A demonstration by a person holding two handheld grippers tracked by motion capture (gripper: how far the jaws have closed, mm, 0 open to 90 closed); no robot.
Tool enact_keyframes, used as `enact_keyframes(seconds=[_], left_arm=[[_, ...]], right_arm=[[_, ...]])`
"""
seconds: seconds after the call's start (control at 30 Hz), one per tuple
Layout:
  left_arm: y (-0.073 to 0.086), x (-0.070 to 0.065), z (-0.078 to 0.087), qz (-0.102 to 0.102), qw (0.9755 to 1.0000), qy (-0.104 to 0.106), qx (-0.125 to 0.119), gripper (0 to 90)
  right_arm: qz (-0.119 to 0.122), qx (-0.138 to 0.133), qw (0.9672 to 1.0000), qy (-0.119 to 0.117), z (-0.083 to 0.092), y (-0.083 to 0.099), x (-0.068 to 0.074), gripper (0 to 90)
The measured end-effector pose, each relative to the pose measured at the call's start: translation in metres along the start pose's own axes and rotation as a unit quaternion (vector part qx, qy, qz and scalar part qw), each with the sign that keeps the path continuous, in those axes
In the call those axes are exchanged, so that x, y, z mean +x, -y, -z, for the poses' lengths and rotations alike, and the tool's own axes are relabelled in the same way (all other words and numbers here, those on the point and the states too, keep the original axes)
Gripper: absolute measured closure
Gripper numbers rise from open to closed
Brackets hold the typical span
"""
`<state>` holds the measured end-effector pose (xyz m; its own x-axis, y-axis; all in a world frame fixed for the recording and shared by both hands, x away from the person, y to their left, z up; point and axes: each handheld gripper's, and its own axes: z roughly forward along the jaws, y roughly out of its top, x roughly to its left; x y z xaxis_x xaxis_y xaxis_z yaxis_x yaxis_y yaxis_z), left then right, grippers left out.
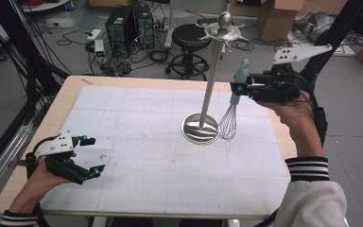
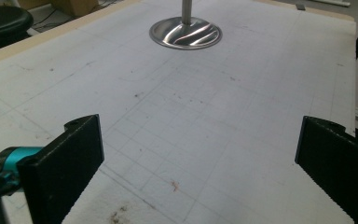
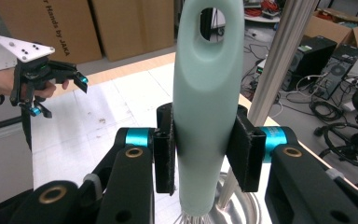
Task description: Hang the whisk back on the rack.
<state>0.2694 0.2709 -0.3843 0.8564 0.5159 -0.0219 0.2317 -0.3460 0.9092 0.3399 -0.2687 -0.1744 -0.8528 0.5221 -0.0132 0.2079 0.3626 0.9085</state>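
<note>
The right gripper (image 3: 205,154) pinches a whisk (image 3: 207,93) by its pale green handle, one black jaw pressed flat to each side, the handle upright with its hanging hole at the top. In the high view the whisk (image 1: 231,109) hangs wires-down just beside the stand (image 1: 212,80), its wire head level with and close by the round steel base (image 1: 199,128); whether the wires touch the mat cannot be told. Gripping low on the handle leaves the hole free, which would suit hooking it on one of the arms at the top of the stand (image 1: 223,30), well above where the hole now sits.

The left gripper (image 1: 82,158) waits near the table's near left corner, jaws spread wide with nothing between them, well apart from the stand. Its own view looks across the gridded mat (image 2: 205,121) toward the base (image 2: 185,33), a resting pose that keeps it clear of the working hand.

The job looks to be hanging the whisk on the stand, and it appears early: a lift is needed before the hole can meet a hook. The slim pole may wobble if bumped.
</note>
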Motion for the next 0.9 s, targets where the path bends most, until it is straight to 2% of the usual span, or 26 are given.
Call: enact_keyframes(seconds=[0.27,0.47,0.9], left_arm=[[0.011,0.004,0.002,0.017,0.9998,-0.001,-0.004,1.7],[0.016,0.006,0.001,0.019,0.9998,0.000,0.004,1.6],[0.016,0.007,0.002,0.025,0.9997,-0.001,-0.002,1.7]], right_arm=[[0.009,0.011,0.9999,0.006,-0.005,-0.017,0.001,66.1],[0.009,0.017,0.9998,0.009,-0.011,-0.027,0.001,66.1],[0.006,0.026,0.9993,0.025,-0.021,-0.039,-0.002,66.1]])
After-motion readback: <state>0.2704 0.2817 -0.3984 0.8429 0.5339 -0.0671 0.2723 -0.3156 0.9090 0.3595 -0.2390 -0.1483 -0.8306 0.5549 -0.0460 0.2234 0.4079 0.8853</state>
